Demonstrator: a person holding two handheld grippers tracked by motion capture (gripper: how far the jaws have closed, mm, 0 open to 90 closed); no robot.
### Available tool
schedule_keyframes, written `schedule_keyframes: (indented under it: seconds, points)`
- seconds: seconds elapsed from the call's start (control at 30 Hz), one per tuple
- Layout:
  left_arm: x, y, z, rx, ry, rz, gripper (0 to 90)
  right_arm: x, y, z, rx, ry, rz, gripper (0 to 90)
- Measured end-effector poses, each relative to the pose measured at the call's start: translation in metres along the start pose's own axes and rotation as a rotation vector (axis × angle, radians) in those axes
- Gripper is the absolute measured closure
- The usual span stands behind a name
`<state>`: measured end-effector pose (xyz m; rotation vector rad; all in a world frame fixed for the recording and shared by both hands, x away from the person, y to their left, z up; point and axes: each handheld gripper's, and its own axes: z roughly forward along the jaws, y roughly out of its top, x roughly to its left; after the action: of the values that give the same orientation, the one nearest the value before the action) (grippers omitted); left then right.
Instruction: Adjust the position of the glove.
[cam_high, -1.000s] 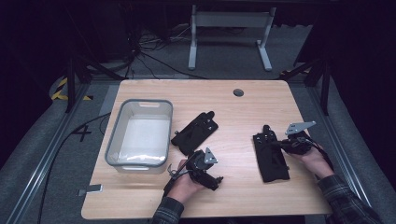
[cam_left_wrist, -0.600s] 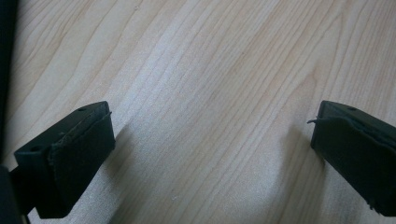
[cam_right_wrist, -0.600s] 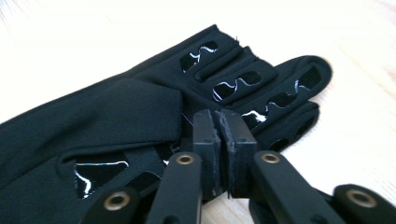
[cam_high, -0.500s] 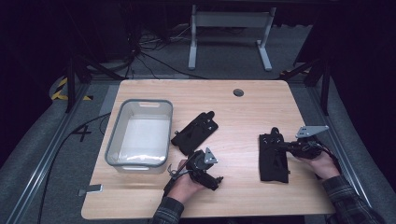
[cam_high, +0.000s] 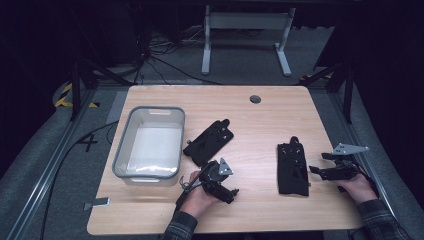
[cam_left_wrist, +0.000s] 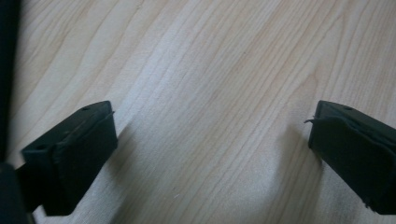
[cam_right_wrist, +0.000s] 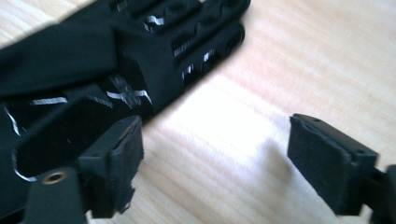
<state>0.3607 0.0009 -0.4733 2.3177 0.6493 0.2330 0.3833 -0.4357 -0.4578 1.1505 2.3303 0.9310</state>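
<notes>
- Wooden table (cam_high: 260, 112), light grain, rounded corners, small round grommet (cam_high: 255, 99) near the far edge.
- Clear plastic bin (cam_high: 150, 145) with grey rim, on the left part of the table, nothing visible inside.
- Black glove (cam_high: 293, 162) lying flat on the right half of the table, fingers toward the far edge; just beside the right gripper, not between its jaws. Seen blurred in the right gripper view (cam_right_wrist: 116, 56), to the left of the jaws, apart from both pads.
- Second black glove (cam_high: 209, 142) near the middle of the table, set diagonally, just right of the bin.
- Left gripper (cam_high: 234, 192) held low over the table at the near edge, below the second glove; jaws spread wide in the left gripper view (cam_left_wrist: 210, 154), bare wood between them.
- Right gripper (cam_high: 314, 170) at the right edge, pointing toward the first glove; jaws just opened, now spread wide (cam_right_wrist: 215, 158), bare wood between the pads.
</notes>
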Motion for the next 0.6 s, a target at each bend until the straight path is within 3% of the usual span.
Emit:
schedule_keyframes:
  seconds: [0.13,0.2,0.33,0.37,0.5,0.6]
  points:
    - [0.002,0.001,-0.004,0.004,0.011,-0.016,15.9,-0.002,-0.005,0.002,-0.015,0.016,0.006,15.1]
    - [0.004,0.003,-0.006,0.008,0.022,-0.047,21.1,-0.002,-0.007,0.002,-0.028,0.020,0.005,14.8]
    - [0.008,0.008,-0.009,0.020,0.034,-0.057,41.9,-0.002,-0.008,0.002,-0.033,0.020,0.008,14.4]
    - [0.009,0.011,-0.010,0.026,0.040,-0.059,41.9,-0.002,-0.008,0.002,-0.034,0.020,0.007,14.3]
    - [0.016,0.019,-0.011,0.033,0.072,-0.081,71.0,-0.002,-0.009,0.002,-0.039,0.019,0.005,14.3]
    - [0.025,0.029,-0.013,0.030,0.125,-0.112,89.2,-0.002,-0.009,0.001,-0.041,0.019,0.005,14.2]
